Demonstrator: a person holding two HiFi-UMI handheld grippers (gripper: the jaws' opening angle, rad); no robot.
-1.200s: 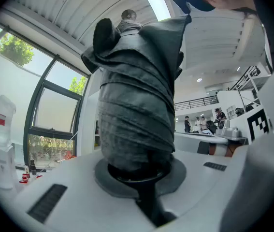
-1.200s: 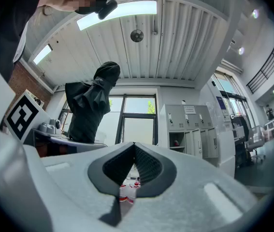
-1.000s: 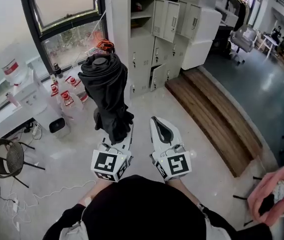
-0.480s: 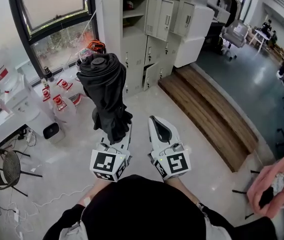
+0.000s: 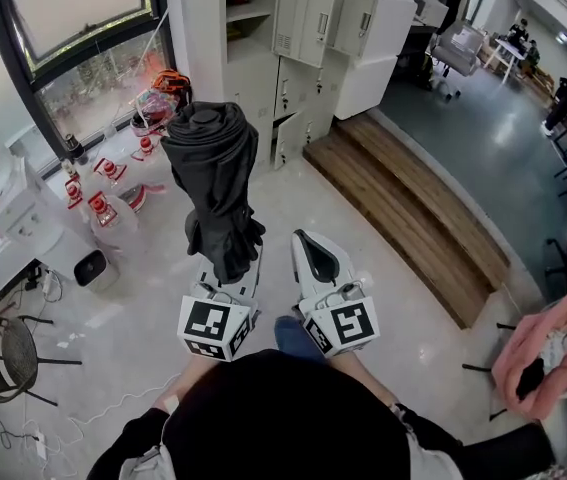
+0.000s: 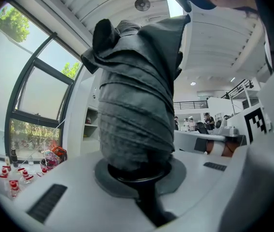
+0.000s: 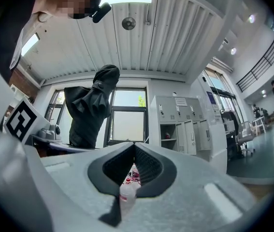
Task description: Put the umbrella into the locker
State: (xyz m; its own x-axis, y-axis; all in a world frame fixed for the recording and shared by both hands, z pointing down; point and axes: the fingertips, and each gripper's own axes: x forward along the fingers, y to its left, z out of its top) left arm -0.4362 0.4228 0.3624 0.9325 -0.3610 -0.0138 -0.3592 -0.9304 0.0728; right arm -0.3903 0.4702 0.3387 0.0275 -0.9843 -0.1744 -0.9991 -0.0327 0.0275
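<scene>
Head view first. I've got the folded black umbrella (image 5: 213, 168) standing upright out of my left gripper (image 5: 241, 266), with its bunched cloth spilling over the jaws and its top up at eleven o'clock. My right gripper (image 5: 307, 244) sits just beside the left one, at its three o'clock, jaws together and carrying nothing. The locker bank (image 5: 303, 28) is up at twelve, well apart from both grippers. Several doors are ajar, and there's an open compartment (image 5: 248, 3) at its left end. A wooden step (image 5: 413, 208) runs off toward two o'clock, and water bottles (image 5: 98, 203) cluster on the floor at ten.

Left gripper view: the jaws are clamped on the umbrella's dark stem (image 6: 149, 204) just under its collar. The grey-black folds fill the frame at twelve (I can't see any gap between pads and stem).

Right gripper view: the jaws are closed tip to tip and empty, with only a floor bottle showing through the slot behind them. The umbrella hangs at ten o'clock, and the lockers stand at two with one doorless shelf among them.

My read is that this is the carry step: umbrella in hand, not yet at the locker. Next I'd have to close in on an open compartment and tip the umbrella off vertical so it goes in lengthwise. The free right gripper may have to swing a door wider. I can't tell from here which compartment will fit it.
</scene>
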